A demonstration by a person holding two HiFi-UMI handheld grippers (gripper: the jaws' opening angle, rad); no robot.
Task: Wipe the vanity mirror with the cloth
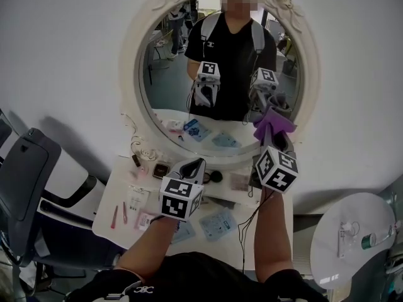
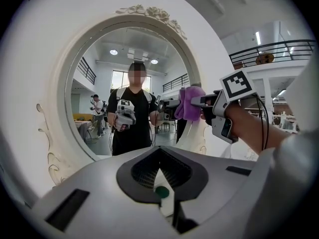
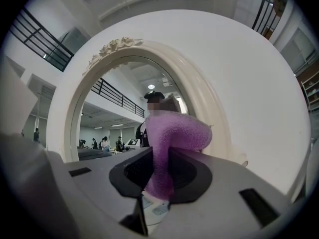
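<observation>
Right now the right gripper (image 1: 275, 145) is clamped on the purple cloth (image 1: 272, 124), which bunches out past its tips. The cloth is up at the lower right edge of the round mirror (image 1: 170, 87), by the white carved frame (image 1: 133, 55); contact with the glass can't be confirmed. The left gripper (image 1: 192, 167) is lower and left of it, over the table, jaws together with nothing between them, well short of the mirror.

The white table (image 1: 110, 197) under the mirror is cluttered: blue packets (image 1: 218, 223), red pens (image 1: 114, 216) near the left edge, and a small dark round thing (image 1: 216, 176) plus other small bits near the mirror base. A grey chair (image 1: 25, 168) sits to the left and a round white side table (image 1: 352, 247) to the right. Nothing sits between the cloth and the glass. The glass reflects the person and both grippers.
</observation>
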